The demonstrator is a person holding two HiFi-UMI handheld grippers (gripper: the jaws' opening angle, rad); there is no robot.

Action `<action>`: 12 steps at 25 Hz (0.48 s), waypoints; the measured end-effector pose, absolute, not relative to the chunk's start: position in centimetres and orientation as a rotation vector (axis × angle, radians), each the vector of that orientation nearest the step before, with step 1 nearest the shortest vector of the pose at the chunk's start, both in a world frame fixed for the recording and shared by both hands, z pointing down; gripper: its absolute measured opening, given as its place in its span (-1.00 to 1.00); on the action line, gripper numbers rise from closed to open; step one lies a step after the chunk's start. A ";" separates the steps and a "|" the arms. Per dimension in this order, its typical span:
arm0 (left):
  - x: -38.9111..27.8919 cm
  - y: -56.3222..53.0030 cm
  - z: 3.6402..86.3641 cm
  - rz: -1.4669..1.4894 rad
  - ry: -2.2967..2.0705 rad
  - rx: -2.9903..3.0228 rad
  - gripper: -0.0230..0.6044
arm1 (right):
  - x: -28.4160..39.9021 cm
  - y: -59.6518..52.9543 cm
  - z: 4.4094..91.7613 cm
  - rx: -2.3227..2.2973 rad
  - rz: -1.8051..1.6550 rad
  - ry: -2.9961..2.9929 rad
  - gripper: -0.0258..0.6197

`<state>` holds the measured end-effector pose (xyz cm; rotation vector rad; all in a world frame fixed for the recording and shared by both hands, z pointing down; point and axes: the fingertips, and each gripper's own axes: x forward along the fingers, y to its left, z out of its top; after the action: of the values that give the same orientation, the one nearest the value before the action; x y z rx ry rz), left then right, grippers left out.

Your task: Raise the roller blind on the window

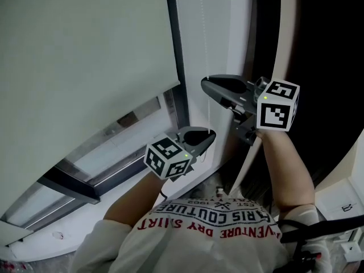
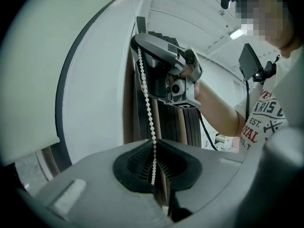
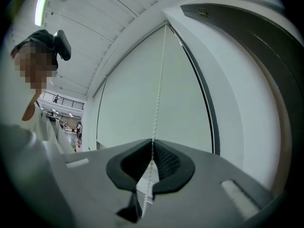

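Fingers of left gripper [image 2: 154, 175] closed on white plastic bead chain [image 2: 148, 103]. Right gripper [image 3: 151, 167], at 12 o'clock above it, also pinches the chain. Pale grey fabric roller blind [image 1: 85, 50] hangs at 10 o'clock from both, partly lowered.

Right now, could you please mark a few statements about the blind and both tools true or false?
1. The left tool is shut on the bead chain. True.
2. The right tool is open, clear of the chain. False: it is also shut on the bead chain.
3. The right tool grips the chain above the left tool. True.
4. The roller blind is fully raised. False: it covers much of the window, leaving only a lower strip bare.
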<state>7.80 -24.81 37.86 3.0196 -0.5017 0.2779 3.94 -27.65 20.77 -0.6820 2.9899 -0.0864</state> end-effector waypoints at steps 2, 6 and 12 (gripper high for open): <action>7.9 -25.2 37.9 0.282 -0.518 3.024 -0.88 | 4.0 -27.7 20.8 -0.697 -0.067 2.996 -0.87; 7.7 -25.9 38.0 0.292 -0.575 3.035 -0.88 | 4.2 -27.6 20.7 -0.711 -0.052 2.981 -0.88; 7.8 -26.1 38.2 0.314 -0.604 3.060 -0.88 | 4.3 -27.8 20.9 -0.742 -0.020 2.990 -0.88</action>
<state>7.76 -26.11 38.20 3.0601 -0.6044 0.3141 4.32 -27.81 20.93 -0.7420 2.9901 -0.0199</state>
